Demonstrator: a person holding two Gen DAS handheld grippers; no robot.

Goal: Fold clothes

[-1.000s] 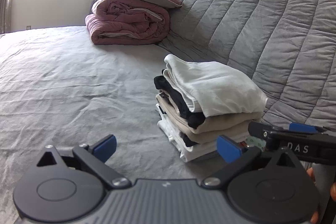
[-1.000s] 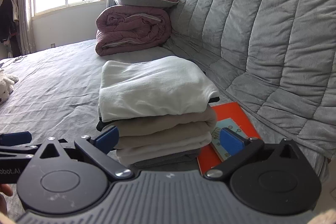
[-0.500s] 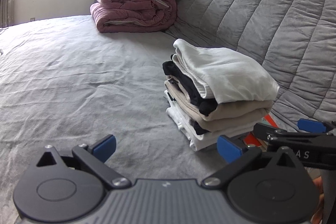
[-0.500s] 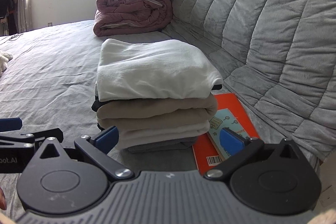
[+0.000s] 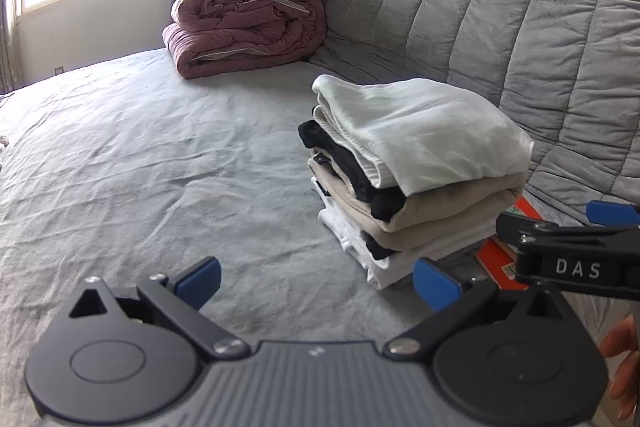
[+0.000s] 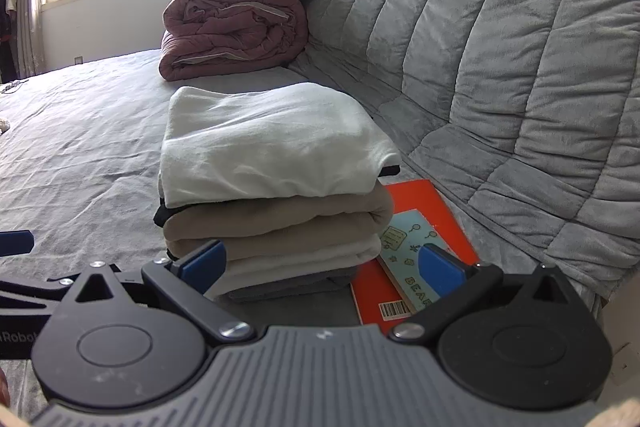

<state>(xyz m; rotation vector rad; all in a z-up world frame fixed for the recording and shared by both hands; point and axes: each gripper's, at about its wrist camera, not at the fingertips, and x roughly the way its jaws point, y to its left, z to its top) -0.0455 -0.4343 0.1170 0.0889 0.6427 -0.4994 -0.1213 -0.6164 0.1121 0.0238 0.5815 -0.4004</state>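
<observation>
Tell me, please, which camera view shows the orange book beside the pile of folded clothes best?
The right wrist view: the orange book lies open to sight beside the pile of folded clothes, with its picture panel and barcode showing. The left wrist view shows only a small orange corner, behind the pile and the right gripper.

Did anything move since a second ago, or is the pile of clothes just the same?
Only the tools moved: the left tool and right tool both backed away from the pile of clothes, open and empty. The pile, the orange book beside it and the pink quilt stayed put.
</observation>
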